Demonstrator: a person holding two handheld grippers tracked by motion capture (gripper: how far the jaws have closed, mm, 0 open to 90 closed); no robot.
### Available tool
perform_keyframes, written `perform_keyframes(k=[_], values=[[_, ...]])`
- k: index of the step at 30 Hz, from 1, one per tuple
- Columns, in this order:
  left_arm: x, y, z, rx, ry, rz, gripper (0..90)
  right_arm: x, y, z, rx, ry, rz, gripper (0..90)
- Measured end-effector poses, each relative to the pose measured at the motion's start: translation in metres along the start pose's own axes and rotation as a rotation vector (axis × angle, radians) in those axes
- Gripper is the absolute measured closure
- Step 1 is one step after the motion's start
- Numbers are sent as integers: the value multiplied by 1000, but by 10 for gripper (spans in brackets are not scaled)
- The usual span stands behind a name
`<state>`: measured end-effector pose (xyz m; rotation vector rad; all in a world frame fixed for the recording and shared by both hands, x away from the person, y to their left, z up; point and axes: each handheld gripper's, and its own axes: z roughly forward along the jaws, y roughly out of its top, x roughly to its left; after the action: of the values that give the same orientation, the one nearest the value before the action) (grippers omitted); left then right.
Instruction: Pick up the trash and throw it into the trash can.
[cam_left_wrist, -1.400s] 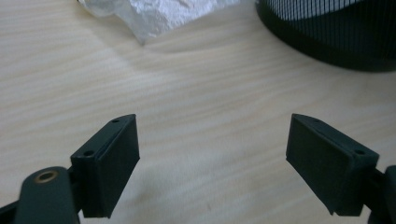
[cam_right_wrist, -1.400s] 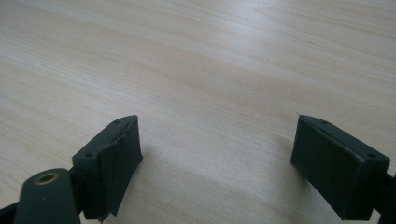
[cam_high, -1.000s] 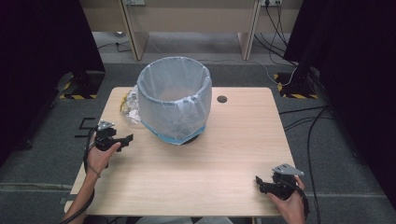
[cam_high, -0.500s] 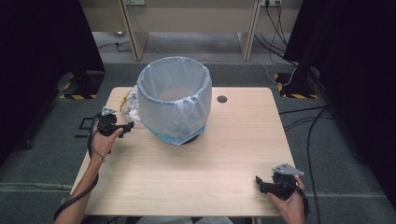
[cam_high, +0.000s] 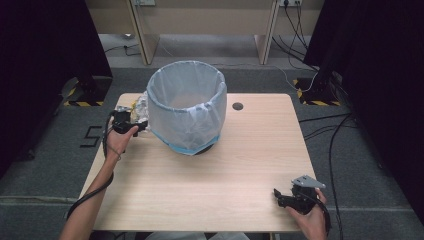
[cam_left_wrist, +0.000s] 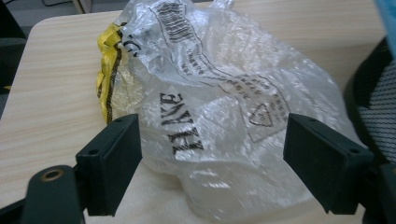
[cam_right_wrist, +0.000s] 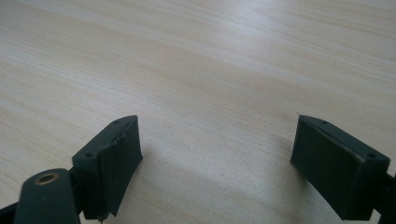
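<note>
Apparently the approach step: the left claw (cam_left_wrist: 210, 163) gapes wide around the crumpled clear plastic bag (cam_left_wrist: 219, 107), low in frame on the pale wooden counter (cam_high: 240, 165) — next, squeeze gently. The right claw (cam_right_wrist: 219, 163) gapes empty.

Crumpled clear plastic bag (cam_left_wrist: 219, 107) beside bin (cam_high: 186, 107)

Grey carpet floor (cam_high: 360, 165) — black curtains (cam_high: 45, 45) either side.
</note>
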<state>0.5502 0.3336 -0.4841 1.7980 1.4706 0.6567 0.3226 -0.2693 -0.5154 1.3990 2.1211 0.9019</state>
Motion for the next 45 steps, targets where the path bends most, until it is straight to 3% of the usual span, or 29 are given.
perform_keyframes(k=[7,10,21,27,31,45], values=[[5,-2,17,25,4,-20,239,0,0,0,0,1,0,158],[2,-6,24,42,24,15,336,0,0,0,0,1,-1,158],[2,-16,31,62,48,73,611,0,0,0,0,1,-1,158],[1,-20,25,62,61,134,752,0,0,0,0,1,0,158],[1,-23,22,60,61,148,802,0,0,0,0,1,-1,158],[5,-36,-19,36,24,162,828,0,0,0,0,1,-1,158]])
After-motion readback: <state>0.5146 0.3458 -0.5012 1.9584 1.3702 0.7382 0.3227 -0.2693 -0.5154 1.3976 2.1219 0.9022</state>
